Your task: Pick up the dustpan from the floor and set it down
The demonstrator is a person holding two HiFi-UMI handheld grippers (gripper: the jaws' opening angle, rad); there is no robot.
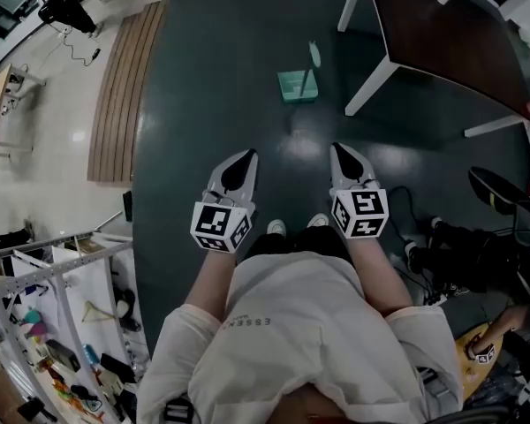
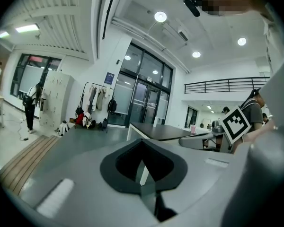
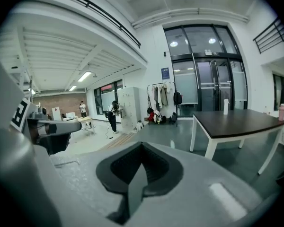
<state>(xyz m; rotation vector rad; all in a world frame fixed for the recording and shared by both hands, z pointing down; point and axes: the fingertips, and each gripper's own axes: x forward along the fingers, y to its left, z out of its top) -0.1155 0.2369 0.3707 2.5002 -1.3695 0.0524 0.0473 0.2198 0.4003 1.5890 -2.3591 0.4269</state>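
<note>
- The teal dustpan (image 1: 297,87) sat on the dark floor (image 1: 212,78), far ahead of the person's shoes and well apart from both grippers.
- The left gripper (image 1: 246,155) hung empty, its fingers pressed together.
- The right gripper (image 1: 339,149) was likewise closed on nothing.

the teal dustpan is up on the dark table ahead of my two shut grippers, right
No. The teal dustpan is on the floor beside the dark table, not on it; the head view shows this. It does lie ahead of the left gripper and right gripper, both shut.
</note>
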